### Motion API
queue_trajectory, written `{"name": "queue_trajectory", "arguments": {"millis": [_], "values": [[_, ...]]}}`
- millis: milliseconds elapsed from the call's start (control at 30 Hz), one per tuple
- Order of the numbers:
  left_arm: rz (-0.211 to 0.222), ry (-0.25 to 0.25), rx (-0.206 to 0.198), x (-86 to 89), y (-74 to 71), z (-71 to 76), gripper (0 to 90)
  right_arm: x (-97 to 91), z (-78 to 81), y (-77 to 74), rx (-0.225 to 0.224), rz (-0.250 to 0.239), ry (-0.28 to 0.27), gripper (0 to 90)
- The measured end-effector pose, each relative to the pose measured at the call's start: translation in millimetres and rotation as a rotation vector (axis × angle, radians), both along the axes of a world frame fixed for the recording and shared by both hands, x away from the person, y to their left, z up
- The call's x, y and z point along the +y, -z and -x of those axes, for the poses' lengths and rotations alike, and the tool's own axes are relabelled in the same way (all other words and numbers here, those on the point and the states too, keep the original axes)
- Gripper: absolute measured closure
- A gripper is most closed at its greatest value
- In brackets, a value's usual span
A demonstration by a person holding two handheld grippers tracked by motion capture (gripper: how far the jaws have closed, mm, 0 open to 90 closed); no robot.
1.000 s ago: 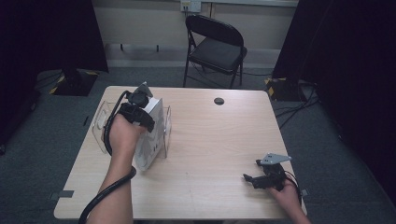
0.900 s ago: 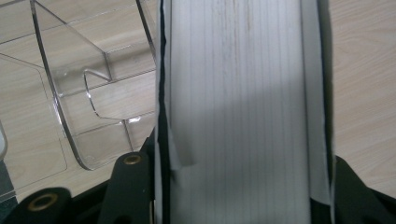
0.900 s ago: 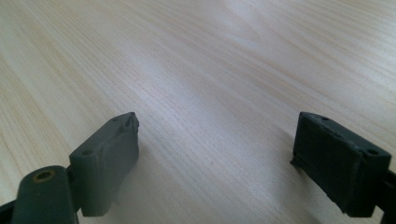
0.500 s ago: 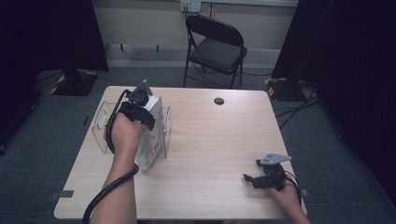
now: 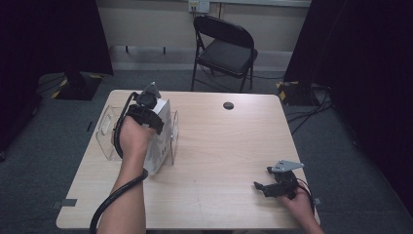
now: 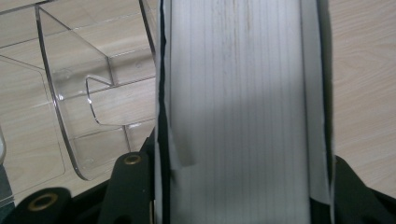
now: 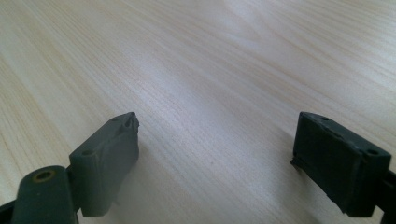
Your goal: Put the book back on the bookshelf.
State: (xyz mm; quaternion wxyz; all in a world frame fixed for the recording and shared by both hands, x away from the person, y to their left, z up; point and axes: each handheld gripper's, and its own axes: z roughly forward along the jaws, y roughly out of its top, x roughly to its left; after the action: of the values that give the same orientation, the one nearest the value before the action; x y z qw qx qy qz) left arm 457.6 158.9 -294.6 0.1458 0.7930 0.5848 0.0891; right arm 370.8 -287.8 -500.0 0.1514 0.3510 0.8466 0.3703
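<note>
A thick white book [image 5: 161,132] stands on edge inside a clear acrylic rack [image 5: 105,132] at the table's left. My left gripper [image 5: 148,108] comes down on it from above and is shut on it. In the left gripper view the book's page edges [image 6: 243,93] run up between the two black jaws of the left gripper [image 6: 238,179], which press on its dark covers. My right gripper [image 5: 261,187] rests low near the table's front right corner. Its jaws stand wide apart over bare wood in the right gripper view [image 7: 215,154], with nothing between them.
The rack's clear dividers [image 6: 79,107] stand to the book's left, and another clear wall [image 5: 174,138] is on its right. A small dark round disc [image 5: 228,105] lies near the far edge. A folding chair [image 5: 225,46] stands beyond the wooden table [image 5: 219,146].
</note>
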Motion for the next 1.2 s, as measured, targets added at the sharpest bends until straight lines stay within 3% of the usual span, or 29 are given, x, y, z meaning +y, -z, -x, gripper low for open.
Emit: {"name": "queue_trajectory", "arguments": {"millis": [367,400,1200], "values": [[0.014,-0.019,-0.004,-0.3,2.0,-3.0,53.1,0.0,-0.1,0.0,-0.002,-0.001,0.0,13.6],[0.002,-0.001,-0.004,0.3,2.0,-4.0,53.1,-0.1,-0.1,0.0,-0.001,0.0,-0.001,13.5],[-0.016,-0.019,-0.021,-6.9,7.4,-13.7,53.1,-0.1,0.0,0.0,-0.001,0.0,-0.001,13.5]]}}
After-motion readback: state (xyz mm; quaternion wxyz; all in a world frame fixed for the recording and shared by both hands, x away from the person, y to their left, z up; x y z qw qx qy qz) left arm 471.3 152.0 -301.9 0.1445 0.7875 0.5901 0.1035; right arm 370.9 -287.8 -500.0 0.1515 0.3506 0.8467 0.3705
